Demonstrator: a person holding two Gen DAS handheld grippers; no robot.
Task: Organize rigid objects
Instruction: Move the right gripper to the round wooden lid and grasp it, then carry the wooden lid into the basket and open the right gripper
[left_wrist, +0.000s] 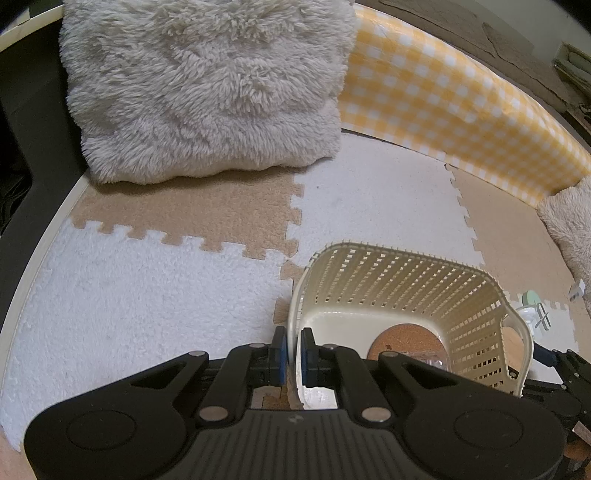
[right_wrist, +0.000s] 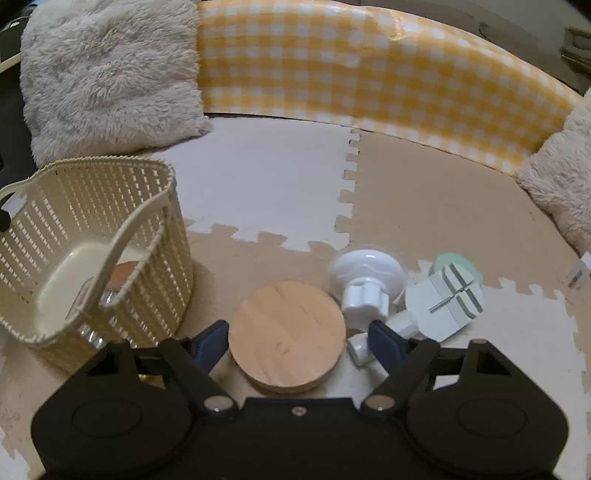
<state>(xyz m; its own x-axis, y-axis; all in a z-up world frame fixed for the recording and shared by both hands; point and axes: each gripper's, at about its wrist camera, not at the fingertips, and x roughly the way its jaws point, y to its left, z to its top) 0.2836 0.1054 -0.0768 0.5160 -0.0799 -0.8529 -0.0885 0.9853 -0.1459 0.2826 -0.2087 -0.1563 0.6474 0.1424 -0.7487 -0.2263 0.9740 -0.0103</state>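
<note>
My left gripper (left_wrist: 293, 354) is shut on the near rim of a cream perforated basket (left_wrist: 406, 280), one blue pad on each side of the wall. A cork disc (left_wrist: 406, 339) and something clear lie on the basket's floor. In the right wrist view the basket (right_wrist: 92, 206) stands at the left. My right gripper (right_wrist: 295, 339) is open and low over the mat, and a round wooden disc (right_wrist: 288, 332) lies between its fingers with a gap on the right side. Beside the disc lie a white knobbed suction cup (right_wrist: 365, 277), a white slotted block (right_wrist: 443, 302) and a pale green disc (right_wrist: 458, 264).
The floor is a beige and white foam puzzle mat (right_wrist: 266, 177). A fluffy cream cushion (right_wrist: 107, 74) leans at the back left, a yellow checked panel (right_wrist: 369, 74) runs along the back, and another fluffy cushion (right_wrist: 565, 177) sits at the right. A small white plug (right_wrist: 578, 275) lies near it.
</note>
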